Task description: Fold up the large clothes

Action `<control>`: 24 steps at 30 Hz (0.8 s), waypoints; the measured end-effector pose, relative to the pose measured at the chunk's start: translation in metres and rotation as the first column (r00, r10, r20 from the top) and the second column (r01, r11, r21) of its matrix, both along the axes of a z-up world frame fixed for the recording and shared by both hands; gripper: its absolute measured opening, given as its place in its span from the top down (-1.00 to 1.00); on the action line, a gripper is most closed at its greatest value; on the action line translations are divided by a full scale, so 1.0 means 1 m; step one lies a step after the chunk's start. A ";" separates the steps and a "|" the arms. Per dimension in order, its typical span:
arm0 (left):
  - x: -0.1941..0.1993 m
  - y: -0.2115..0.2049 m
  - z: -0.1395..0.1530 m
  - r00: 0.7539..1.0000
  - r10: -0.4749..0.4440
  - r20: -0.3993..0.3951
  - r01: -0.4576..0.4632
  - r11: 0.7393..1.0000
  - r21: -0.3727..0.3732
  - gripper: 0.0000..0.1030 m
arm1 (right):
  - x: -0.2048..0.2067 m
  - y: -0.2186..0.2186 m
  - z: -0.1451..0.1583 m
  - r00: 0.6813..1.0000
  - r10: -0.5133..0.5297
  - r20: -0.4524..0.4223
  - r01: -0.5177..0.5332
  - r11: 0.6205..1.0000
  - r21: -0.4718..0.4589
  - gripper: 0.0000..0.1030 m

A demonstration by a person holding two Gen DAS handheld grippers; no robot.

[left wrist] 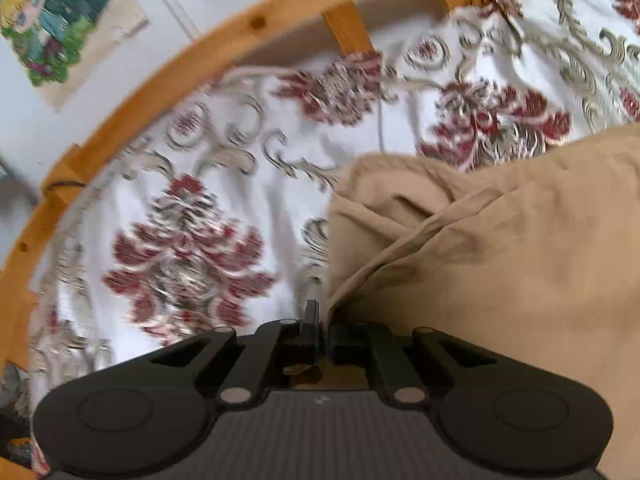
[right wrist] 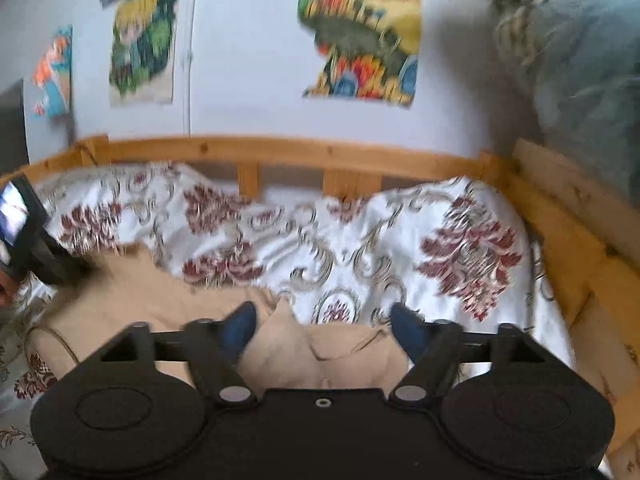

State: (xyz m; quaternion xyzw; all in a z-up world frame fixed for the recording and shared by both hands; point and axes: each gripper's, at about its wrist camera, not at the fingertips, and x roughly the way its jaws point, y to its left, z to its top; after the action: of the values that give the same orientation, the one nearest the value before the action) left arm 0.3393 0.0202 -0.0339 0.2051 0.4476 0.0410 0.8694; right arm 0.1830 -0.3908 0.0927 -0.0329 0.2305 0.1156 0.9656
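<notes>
A large tan garment (left wrist: 500, 248) lies on a bed with a white cover printed with dark red flowers (left wrist: 188, 248). My left gripper (left wrist: 322, 332) is shut on an edge of the tan garment, which rises from its fingertips and drapes to the right. In the right wrist view the tan garment (right wrist: 320, 352) lies bunched under my right gripper (right wrist: 324, 320), which is open with its blue-tipped fingers (right wrist: 240, 328) spread just above the cloth. The left gripper's body (right wrist: 24, 232) shows at the far left.
A curved wooden bed rail (right wrist: 280, 152) with slats runs along the far side against a white wall with colourful posters (right wrist: 360, 28). A wooden side board (right wrist: 568, 216) is at the right. A grey-blue cloth bundle (right wrist: 580, 64) sits at the upper right.
</notes>
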 end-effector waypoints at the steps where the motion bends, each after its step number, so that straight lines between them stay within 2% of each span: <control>1: 0.004 0.001 -0.007 1.000 0.010 -0.017 -0.010 1.000 -0.006 0.91 | -0.011 -0.002 -0.001 1.000 0.008 0.006 -0.008 1.000 0.002 -0.61; 3: 0.009 0.002 -0.013 0.999 0.028 -0.033 -0.028 0.999 -0.014 0.91 | -0.036 -0.003 -0.007 0.999 0.042 0.023 -0.042 0.999 0.006 -0.74; 5: 0.014 0.005 -0.016 0.998 0.042 -0.043 -0.043 0.999 -0.018 0.91 | -0.063 0.002 -0.018 0.995 0.098 0.032 -0.097 0.995 -0.032 -0.89; 7: 0.015 0.005 -0.015 0.998 0.050 -0.045 -0.051 0.999 -0.016 0.91 | -0.083 0.019 -0.037 0.989 0.150 0.016 -0.145 0.976 -0.165 -0.94; 8: 0.015 0.005 -0.014 0.998 0.050 -0.044 -0.051 0.999 -0.011 0.91 | -0.088 0.031 -0.052 0.986 0.166 -0.008 -0.162 0.949 -0.271 -0.93; 9: 0.014 0.004 -0.012 0.998 0.048 -0.041 -0.048 0.999 -0.002 0.91 | -0.090 0.040 -0.065 0.985 0.173 -0.022 -0.170 0.919 -0.355 -0.79; 10: 0.013 0.004 -0.010 0.998 0.046 -0.037 -0.046 0.999 0.005 0.91 | -0.091 0.048 -0.076 0.985 0.171 -0.024 -0.166 0.894 -0.416 -0.44; 11: 0.013 0.004 -0.007 0.998 0.046 -0.030 -0.046 0.999 0.009 0.91 | -0.088 0.052 -0.083 0.988 0.153 -0.025 -0.148 0.888 -0.435 -0.19; 12: 0.012 0.004 -0.001 0.999 0.049 -0.013 -0.049 0.999 0.007 0.91 | -0.083 0.050 -0.087 0.992 0.119 -0.031 -0.122 0.911 -0.394 0.44; 13: 0.010 0.006 0.005 0.998 0.054 0.012 -0.054 0.999 -0.002 0.91 | -0.077 0.044 -0.086 0.996 0.079 -0.032 -0.085 0.943 -0.321 0.77; 14: 0.008 0.008 0.013 0.997 0.061 0.043 -0.060 0.998 -0.019 0.91 | -0.073 0.037 -0.083 1.000 0.026 -0.010 -0.028 0.968 -0.250 0.77; 16: 0.006 0.012 0.030 0.992 0.064 0.108 -0.058 0.997 -0.052 0.91 | -0.067 0.019 -0.075 0.993 -0.102 0.059 0.109 0.985 -0.132 0.92; 18: 0.009 0.013 0.039 0.988 0.063 0.138 -0.057 0.997 -0.050 0.91 | -0.056 -0.008 -0.071 0.963 -0.262 0.062 0.261 0.965 0.027 0.94; 20: 0.017 0.010 0.036 0.990 0.053 0.133 -0.049 0.998 -0.030 0.91 | -0.043 -0.033 -0.079 0.919 -0.394 0.005 0.390 0.911 0.133 0.94; 22: 0.023 0.005 0.022 0.993 0.045 0.108 -0.045 0.999 -0.005 0.91 | -0.032 -0.051 -0.097 0.878 -0.475 -0.062 0.478 0.861 0.175 0.94; 24: 0.024 -0.002 0.005 0.996 0.047 0.081 -0.049 0.999 0.020 0.91 | -0.023 -0.053 -0.119 0.848 -0.525 -0.075 0.530 0.845 0.071 1.00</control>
State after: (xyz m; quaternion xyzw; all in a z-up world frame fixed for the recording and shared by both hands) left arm 0.3635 0.0185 -0.0291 0.2023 0.4166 0.0751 0.8831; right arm 0.1601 -0.4437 -0.0267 0.0779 0.2508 -0.1432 0.9542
